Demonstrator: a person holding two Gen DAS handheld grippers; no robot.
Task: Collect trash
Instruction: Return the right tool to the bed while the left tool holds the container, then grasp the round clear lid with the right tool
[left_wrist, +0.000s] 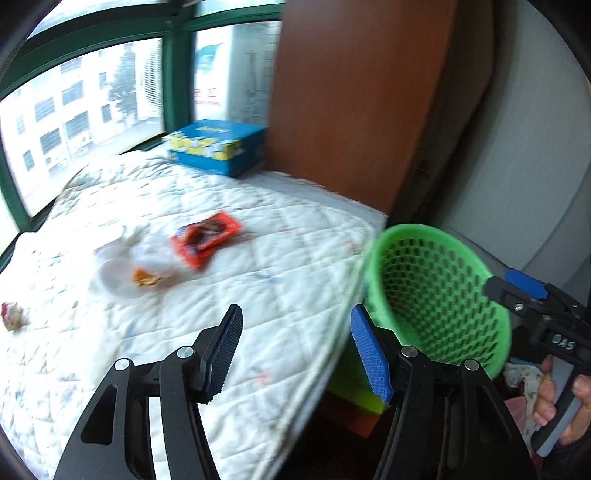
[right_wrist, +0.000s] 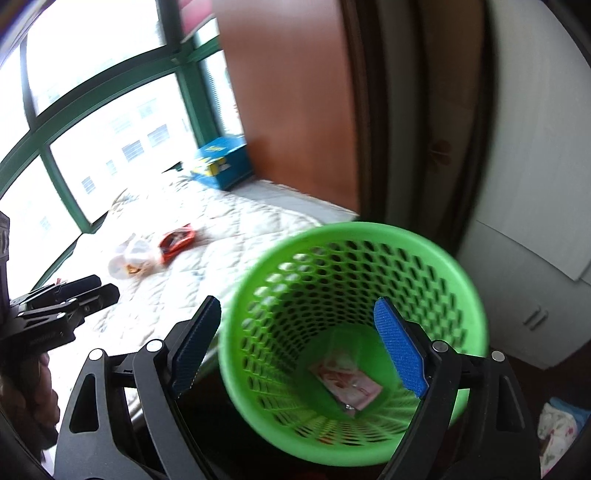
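Note:
On the white quilted bed (left_wrist: 280, 258) lie a red snack wrapper (left_wrist: 205, 238), a clear plastic bag (left_wrist: 136, 266) with an orange scrap in it, and a crumpled tissue (left_wrist: 13, 315) at the far left. My left gripper (left_wrist: 297, 350) hangs open over the bed's near edge with nothing between its pads. A green mesh basket (right_wrist: 351, 258) stands beside the bed with a pink packet (right_wrist: 347, 382) at its bottom. My right gripper (right_wrist: 298, 347) is open above the basket. Its right pad is over the opening and its left pad is outside the wall, neither pressing on it.
A blue and yellow box (left_wrist: 218, 146) sits at the bed's far end under the green-framed window (left_wrist: 173, 66). A brown wardrobe (left_wrist: 351, 103) and a white cabinet (right_wrist: 535, 240) stand behind the basket. A yellow-green and red object (left_wrist: 354, 406) sits below the bed edge.

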